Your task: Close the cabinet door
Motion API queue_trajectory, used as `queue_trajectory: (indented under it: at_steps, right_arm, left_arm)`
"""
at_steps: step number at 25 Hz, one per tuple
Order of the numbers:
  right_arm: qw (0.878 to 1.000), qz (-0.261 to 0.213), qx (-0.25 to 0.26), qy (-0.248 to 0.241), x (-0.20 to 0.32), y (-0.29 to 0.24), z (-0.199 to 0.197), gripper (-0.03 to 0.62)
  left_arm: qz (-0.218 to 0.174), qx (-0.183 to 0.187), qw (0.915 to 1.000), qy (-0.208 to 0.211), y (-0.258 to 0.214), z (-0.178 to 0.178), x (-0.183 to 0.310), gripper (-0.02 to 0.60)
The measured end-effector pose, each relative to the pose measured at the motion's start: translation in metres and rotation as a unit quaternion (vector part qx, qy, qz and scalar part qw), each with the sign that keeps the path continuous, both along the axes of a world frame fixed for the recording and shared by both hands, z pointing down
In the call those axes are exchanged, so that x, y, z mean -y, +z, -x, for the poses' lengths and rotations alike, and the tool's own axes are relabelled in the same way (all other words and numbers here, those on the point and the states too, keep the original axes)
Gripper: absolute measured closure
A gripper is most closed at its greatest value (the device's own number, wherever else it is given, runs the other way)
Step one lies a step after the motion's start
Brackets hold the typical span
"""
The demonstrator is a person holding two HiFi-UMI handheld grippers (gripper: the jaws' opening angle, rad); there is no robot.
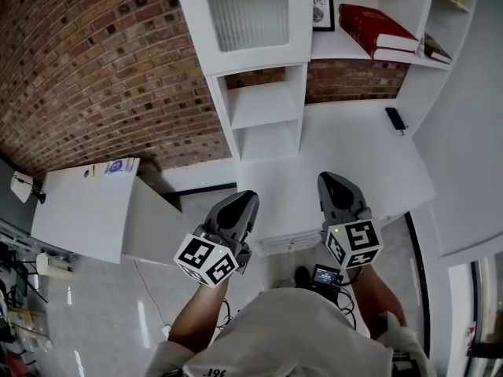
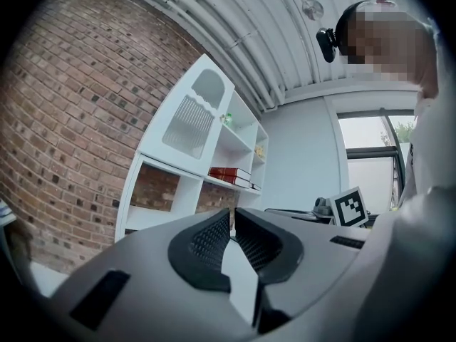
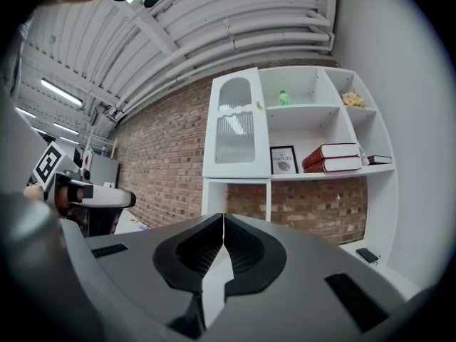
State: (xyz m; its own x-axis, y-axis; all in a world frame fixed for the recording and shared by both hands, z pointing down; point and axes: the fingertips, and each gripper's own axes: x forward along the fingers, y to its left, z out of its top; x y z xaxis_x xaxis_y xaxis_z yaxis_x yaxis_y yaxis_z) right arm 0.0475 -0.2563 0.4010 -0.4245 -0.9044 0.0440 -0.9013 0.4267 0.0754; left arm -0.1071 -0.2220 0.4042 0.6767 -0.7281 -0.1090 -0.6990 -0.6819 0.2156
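Note:
The white cabinet door [image 1: 251, 10] with a ribbed glass pane hangs at the upper left of the white shelf unit [image 1: 267, 104]. It lies flat against its compartment in the right gripper view [image 3: 235, 123] and in the left gripper view [image 2: 191, 116]. Both grippers hover close to my body at the desk's front edge, well short of the door. My left gripper [image 1: 245, 199] [image 2: 233, 212] shows a narrow slit between its tips with nothing in it. On my right gripper [image 1: 334, 181] [image 3: 224, 218] the tips meet, and it holds nothing.
A white desk [image 1: 369, 155] runs under the shelves, with a black remote [image 1: 396, 119] at its far right. Red books [image 1: 377, 30] and a framed picture [image 1: 322, 5] sit on the shelf. A low white cabinet [image 1: 86, 206] stands at the left against the brick wall [image 1: 94, 61].

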Motion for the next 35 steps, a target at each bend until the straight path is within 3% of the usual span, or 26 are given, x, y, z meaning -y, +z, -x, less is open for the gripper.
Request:
queue_trajectory:
  at_steps: [13, 35]
  right_arm:
    - [0.999, 0.03, -0.01, -0.008, -0.009, 0.024, 0.001, 0.566]
    - [0.999, 0.039, -0.013, -0.009, -0.012, 0.031, 0.004, 0.567]
  left_arm:
    - [0.024, 0.001, 0.9996, 0.014, 0.018, -0.006, -0.01, 0.569]
    - [0.037, -0.009, 0.9991, 0.02, 0.024, -0.008, -0.016, 0.569]
